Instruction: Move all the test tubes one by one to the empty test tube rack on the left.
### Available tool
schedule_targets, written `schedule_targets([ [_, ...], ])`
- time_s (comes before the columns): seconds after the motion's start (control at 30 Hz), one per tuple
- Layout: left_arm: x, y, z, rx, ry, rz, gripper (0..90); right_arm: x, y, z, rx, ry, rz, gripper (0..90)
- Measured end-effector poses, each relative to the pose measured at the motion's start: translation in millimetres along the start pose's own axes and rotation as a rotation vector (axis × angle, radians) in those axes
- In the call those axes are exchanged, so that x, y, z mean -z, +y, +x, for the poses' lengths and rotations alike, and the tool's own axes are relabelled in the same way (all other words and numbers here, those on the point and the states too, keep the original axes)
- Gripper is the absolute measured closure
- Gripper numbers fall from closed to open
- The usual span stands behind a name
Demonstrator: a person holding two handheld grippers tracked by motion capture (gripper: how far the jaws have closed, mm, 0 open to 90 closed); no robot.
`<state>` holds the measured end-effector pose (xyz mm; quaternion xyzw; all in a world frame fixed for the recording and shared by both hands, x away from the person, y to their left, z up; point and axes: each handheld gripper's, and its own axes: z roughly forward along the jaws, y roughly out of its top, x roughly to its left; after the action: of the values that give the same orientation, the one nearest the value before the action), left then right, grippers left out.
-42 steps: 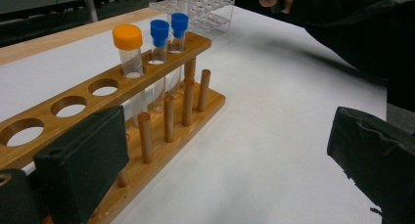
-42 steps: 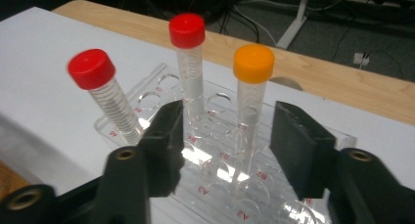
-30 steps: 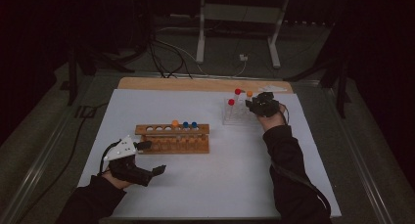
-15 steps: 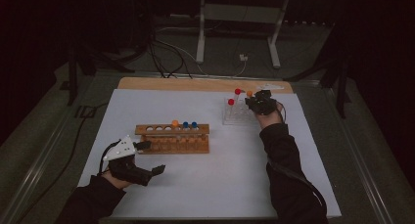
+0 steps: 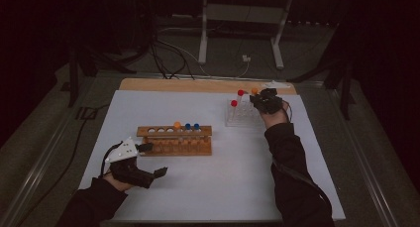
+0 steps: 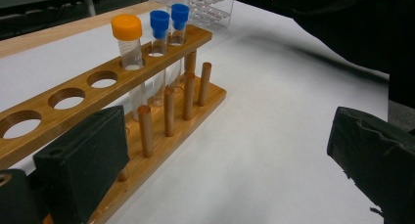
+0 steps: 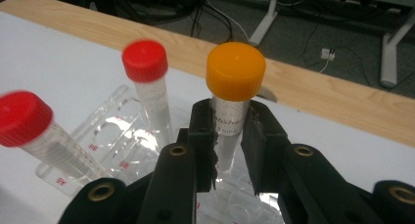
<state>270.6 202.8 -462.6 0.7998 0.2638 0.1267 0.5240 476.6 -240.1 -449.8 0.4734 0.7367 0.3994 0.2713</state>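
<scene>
White paper covers the table (image 5: 218,187), dark floor and cables beyond. Near its far right edge, the right gripper (image 7: 229,136) is clamped on an orange-capped tube (image 7: 234,94) standing in the clear rack (image 5: 236,119), gripped just below the cap, probably to lift it straight out. Near the front left corner, the left gripper (image 5: 151,160) waits spread wide and empty beside the wooden rack (image 6: 122,87), likely steadying it

High view: looked forward and down from above the table (image 5: 208,187), far off.
Left gripper view: sat low, close beside the wooden rack (image 6: 112,82).
Right gripper view: sat very near the clear rack (image 7: 117,150).
Shared: both racks appeared in the high view.
</scene>
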Motion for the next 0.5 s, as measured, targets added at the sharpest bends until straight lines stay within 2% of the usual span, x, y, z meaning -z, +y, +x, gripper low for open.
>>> schedule_targets([
  [0.5,0.8,2.7,-1.1,-0.004,-0.001,-0.001,2.6,34.4,22.2,4.4,0.054,-0.011,-0.057,75.0],
])
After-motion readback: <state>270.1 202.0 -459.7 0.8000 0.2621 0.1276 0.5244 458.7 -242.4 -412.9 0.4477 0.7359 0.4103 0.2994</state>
